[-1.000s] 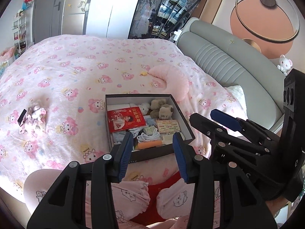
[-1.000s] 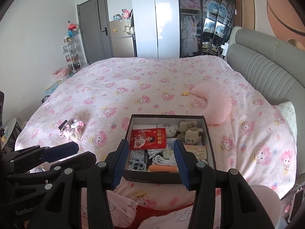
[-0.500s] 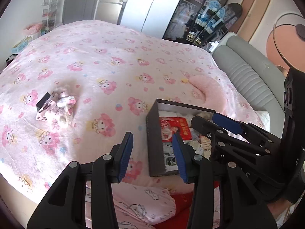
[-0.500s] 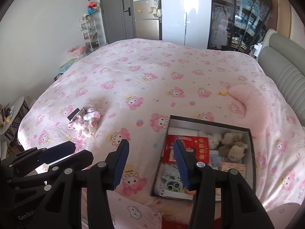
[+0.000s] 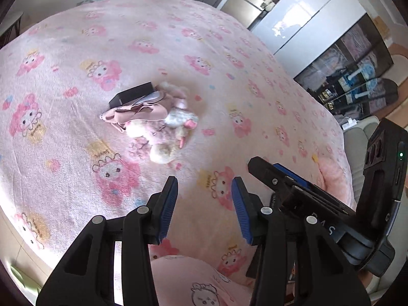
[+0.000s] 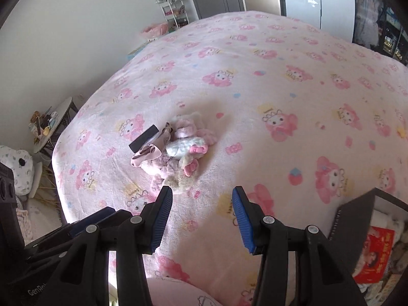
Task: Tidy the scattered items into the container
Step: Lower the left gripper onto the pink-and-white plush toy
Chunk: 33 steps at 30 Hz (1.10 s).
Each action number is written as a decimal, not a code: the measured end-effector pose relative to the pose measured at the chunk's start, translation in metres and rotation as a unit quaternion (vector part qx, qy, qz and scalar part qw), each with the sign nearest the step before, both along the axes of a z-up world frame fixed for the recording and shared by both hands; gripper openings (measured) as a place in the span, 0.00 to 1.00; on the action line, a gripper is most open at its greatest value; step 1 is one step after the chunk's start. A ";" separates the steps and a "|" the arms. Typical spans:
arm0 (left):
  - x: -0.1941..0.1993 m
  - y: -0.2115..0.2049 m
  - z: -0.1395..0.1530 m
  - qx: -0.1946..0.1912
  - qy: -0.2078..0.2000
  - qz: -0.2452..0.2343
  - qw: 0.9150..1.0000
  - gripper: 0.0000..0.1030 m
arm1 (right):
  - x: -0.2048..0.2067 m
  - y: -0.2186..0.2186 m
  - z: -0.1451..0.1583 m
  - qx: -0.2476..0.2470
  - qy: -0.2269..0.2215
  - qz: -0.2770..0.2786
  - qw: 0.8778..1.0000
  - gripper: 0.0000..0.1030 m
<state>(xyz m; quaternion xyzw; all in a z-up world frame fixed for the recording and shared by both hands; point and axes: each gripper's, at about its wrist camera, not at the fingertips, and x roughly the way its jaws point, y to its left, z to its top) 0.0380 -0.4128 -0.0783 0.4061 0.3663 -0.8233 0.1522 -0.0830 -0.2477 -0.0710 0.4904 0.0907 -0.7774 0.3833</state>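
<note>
Hovering over the bed, the left gripper has nothing between its jaws, which are opening; the right gripper is spread and empty. Ahead of both lies a heap of plush toys, touching a small black box. The container sits well apart, at the right-wrist view's right edge.

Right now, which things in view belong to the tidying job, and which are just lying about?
Job:
- pile of small plush toys on the bedspread
- flat black box beside the pile
- dark storage box, already part filled
- left tongs and right tongs, both empty

Lying about:
- wire shelf rack
- small side table
- wardrobe
</note>
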 end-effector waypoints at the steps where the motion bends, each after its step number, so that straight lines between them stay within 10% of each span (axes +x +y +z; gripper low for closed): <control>1: -0.003 -0.005 -0.008 0.002 -0.006 0.006 1.000 0.43 | -0.004 -0.008 -0.009 0.004 -0.006 0.003 1.000 0.43; 14: -0.050 -0.079 -0.095 0.076 -0.035 0.089 0.993 0.47 | -0.062 -0.068 -0.095 0.019 -0.098 0.009 0.995 0.48; 22: -0.059 -0.087 -0.126 0.146 -0.020 0.096 0.984 0.45 | -0.081 -0.078 -0.140 -0.055 -0.208 0.019 0.976 0.44; 24: -0.060 -0.078 -0.126 0.157 -0.011 0.084 0.984 0.35 | -0.079 -0.073 -0.138 -0.079 -0.229 0.028 0.970 0.24; 33: -0.061 -0.022 -0.089 0.140 0.010 0.019 0.990 0.30 | -0.062 -0.004 -0.087 -0.088 -0.197 -0.004 0.976 0.23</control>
